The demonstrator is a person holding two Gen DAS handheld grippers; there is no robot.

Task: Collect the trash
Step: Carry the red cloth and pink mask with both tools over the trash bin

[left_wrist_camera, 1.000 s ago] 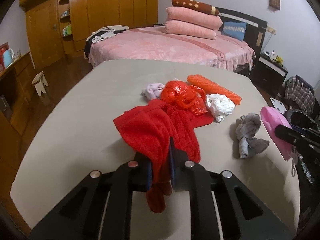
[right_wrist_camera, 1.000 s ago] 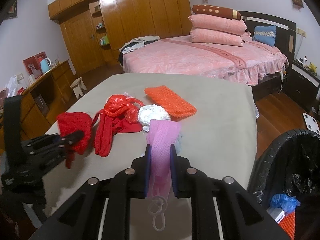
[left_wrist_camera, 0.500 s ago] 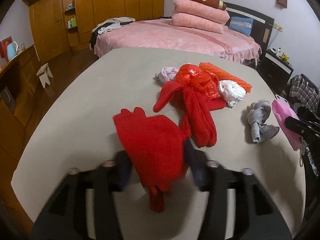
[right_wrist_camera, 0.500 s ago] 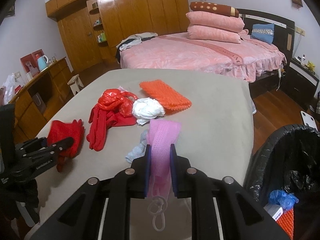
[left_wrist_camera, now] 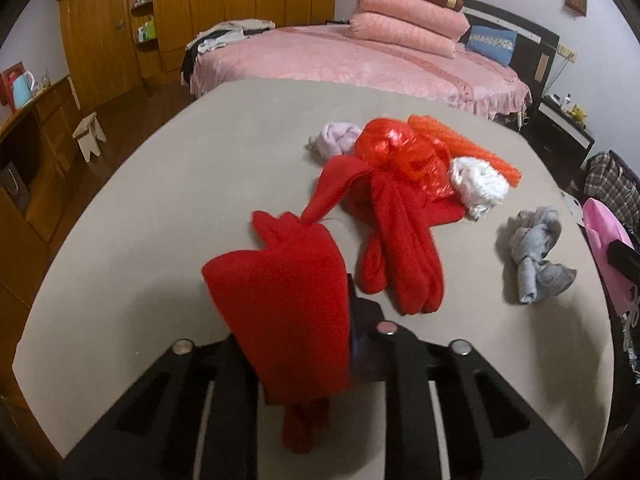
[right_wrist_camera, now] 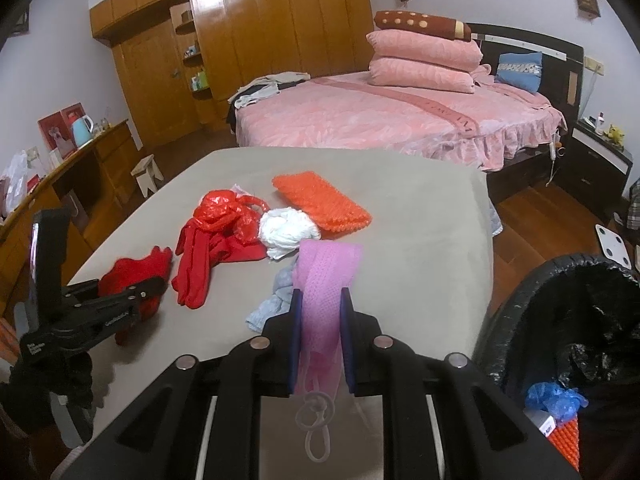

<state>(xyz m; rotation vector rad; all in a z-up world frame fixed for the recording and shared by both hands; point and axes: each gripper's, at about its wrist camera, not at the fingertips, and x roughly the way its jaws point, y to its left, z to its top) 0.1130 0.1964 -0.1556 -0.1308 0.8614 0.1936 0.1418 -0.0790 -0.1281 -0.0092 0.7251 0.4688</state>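
Dim warm indoor light, glare on wardrobe doors (right_wrist_camera: 256, 12) at eleven o'clock, fisheye bending edges, dark vignetted corners, slight softness

Red cloth (left_wrist_camera: 280, 300): bunched, lifted off the worktop, draped over the left tool. Pink mesh mask (right_wrist_camera: 322, 280): upright, clamped in the right tool, ear loop dangling below. On the worktop, clustered: long red gloves (left_wrist_camera: 400, 248), crumpled red plastic bag (left_wrist_camera: 400, 148), white wad (left_wrist_camera: 478, 184), flat orange mesh pad (right_wrist_camera: 320, 200), lilac wad (left_wrist_camera: 336, 138). Grey rag (left_wrist_camera: 534, 256) lies apart, crumpled. Black-lined bin (right_wrist_camera: 560, 320) just beside the worktop holds blue and orange litter.
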